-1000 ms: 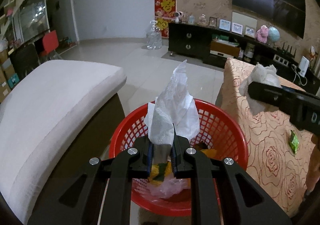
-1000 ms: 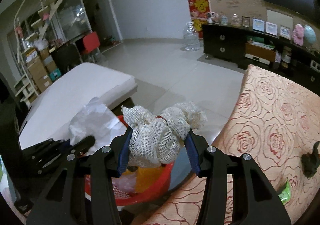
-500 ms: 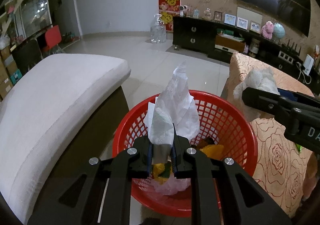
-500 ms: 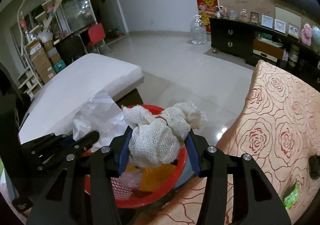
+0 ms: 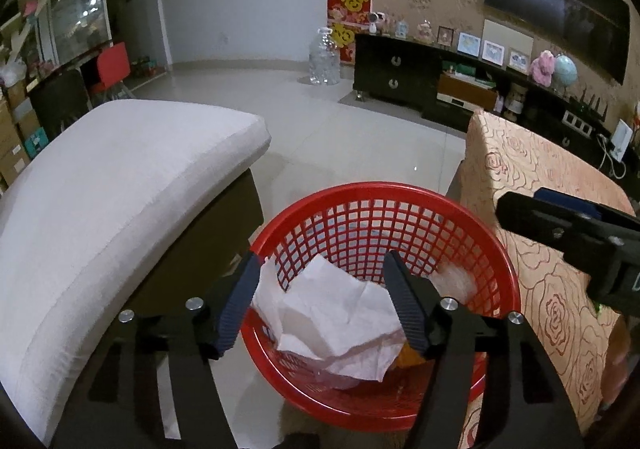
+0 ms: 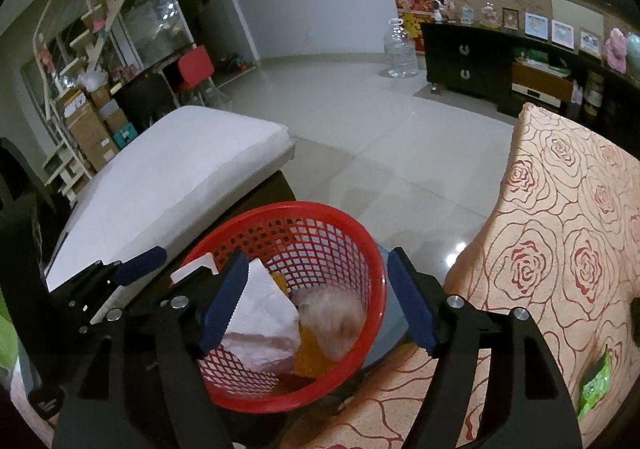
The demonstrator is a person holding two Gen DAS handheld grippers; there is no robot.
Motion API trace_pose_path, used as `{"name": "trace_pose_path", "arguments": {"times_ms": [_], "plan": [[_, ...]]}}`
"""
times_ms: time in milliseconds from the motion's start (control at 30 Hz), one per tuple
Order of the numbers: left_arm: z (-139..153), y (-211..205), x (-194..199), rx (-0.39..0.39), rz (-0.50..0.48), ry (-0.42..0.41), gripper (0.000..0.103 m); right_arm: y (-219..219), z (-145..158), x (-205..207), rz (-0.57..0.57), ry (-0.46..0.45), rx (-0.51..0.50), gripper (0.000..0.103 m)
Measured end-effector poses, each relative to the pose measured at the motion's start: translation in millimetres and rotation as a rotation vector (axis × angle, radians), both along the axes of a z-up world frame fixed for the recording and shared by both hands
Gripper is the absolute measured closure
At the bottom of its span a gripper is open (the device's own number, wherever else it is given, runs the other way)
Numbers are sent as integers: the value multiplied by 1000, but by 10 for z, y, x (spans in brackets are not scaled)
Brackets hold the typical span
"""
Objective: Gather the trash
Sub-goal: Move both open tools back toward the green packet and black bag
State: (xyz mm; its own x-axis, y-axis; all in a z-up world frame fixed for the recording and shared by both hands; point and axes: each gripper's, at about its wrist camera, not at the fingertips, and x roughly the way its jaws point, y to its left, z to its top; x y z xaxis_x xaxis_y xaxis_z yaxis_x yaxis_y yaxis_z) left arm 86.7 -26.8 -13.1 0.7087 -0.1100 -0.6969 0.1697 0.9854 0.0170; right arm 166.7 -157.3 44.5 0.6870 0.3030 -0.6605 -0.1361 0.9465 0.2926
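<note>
Your left gripper [image 5: 320,303] and right gripper [image 6: 316,297] were both opening over the red basket [image 5: 400,201], with nothing pinched between either pair of fingers. The white tissue [image 5: 332,325] lay crumpled in the basket's near left part below your left gripper, its long axis running left to right. The mesh wad [image 6: 332,321] sat right of it, showing no clear long axis.

Pale tiled floor [image 5: 352,129], dark cabinet [image 5: 400,75], dim light

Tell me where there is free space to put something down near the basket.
Free: the white cushion left of the red basket, and the rose-patterned cloth on its right, apart from a green wrapper. Crowded: the basket, with tissue and other trash.
</note>
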Motion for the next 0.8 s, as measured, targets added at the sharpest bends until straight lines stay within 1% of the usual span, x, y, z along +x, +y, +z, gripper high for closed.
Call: {"name": "trace_pose_path", "arguments": {"times_ms": [167, 367, 667, 800], "plan": [[34, 38, -23, -24, 5, -13, 37, -92, 42, -43, -27, -12, 0, 32], [75, -9, -57, -37, -10, -32, 33, -252, 114, -162, -74, -33, -26, 32], [137, -244, -174, -51, -78, -63, 31, -745, 215, -457, -199, -58, -41, 32], [154, -374, -223, -55, -109, -71, 30, -1030, 239, -658, -279, -62, -71, 31]]}}
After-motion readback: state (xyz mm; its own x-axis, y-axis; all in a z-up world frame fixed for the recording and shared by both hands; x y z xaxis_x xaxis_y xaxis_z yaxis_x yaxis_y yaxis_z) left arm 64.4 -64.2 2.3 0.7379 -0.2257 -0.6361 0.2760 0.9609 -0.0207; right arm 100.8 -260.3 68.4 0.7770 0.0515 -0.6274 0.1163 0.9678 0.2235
